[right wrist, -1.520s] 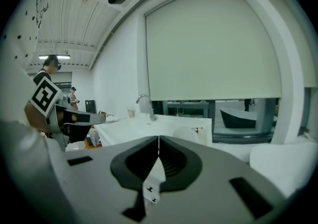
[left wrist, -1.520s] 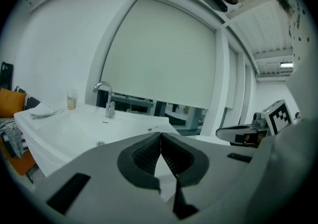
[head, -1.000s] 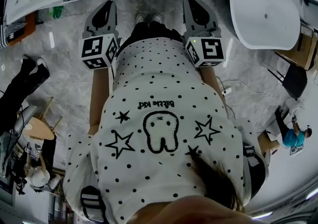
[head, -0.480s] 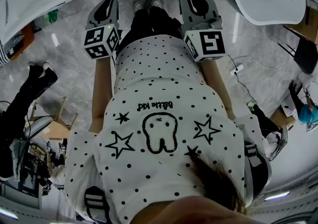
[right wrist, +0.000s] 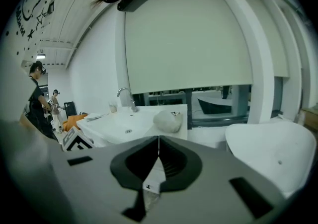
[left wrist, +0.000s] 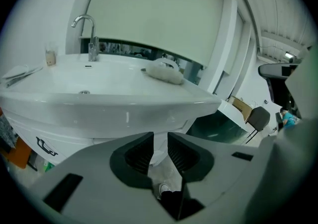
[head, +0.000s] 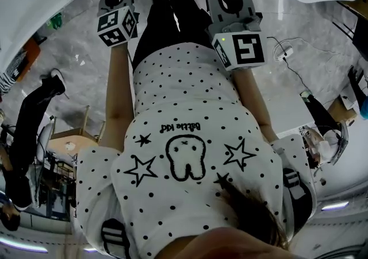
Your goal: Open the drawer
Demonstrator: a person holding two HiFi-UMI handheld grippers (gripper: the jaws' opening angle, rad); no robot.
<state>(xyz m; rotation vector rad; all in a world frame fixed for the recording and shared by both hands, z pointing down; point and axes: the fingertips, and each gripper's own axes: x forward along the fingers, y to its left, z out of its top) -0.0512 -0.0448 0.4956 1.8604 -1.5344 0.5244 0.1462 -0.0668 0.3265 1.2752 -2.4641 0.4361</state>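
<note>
Near glossy white basin [left wrist: 99, 103]: left gripper [left wrist: 160, 141] ribbed fingers [left wrist: 140, 154] opening, nothing between.

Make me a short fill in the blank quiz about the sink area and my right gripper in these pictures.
1. The right hand-held gripper has its jaws ____, with no gap between them.
2. The curved metal faucet stands at the back of a white ____.
3. In the left gripper view, the crumpled white cloth lies on the counter to the ____ of the faucet.

Missing words: shut; sink; right.
</note>
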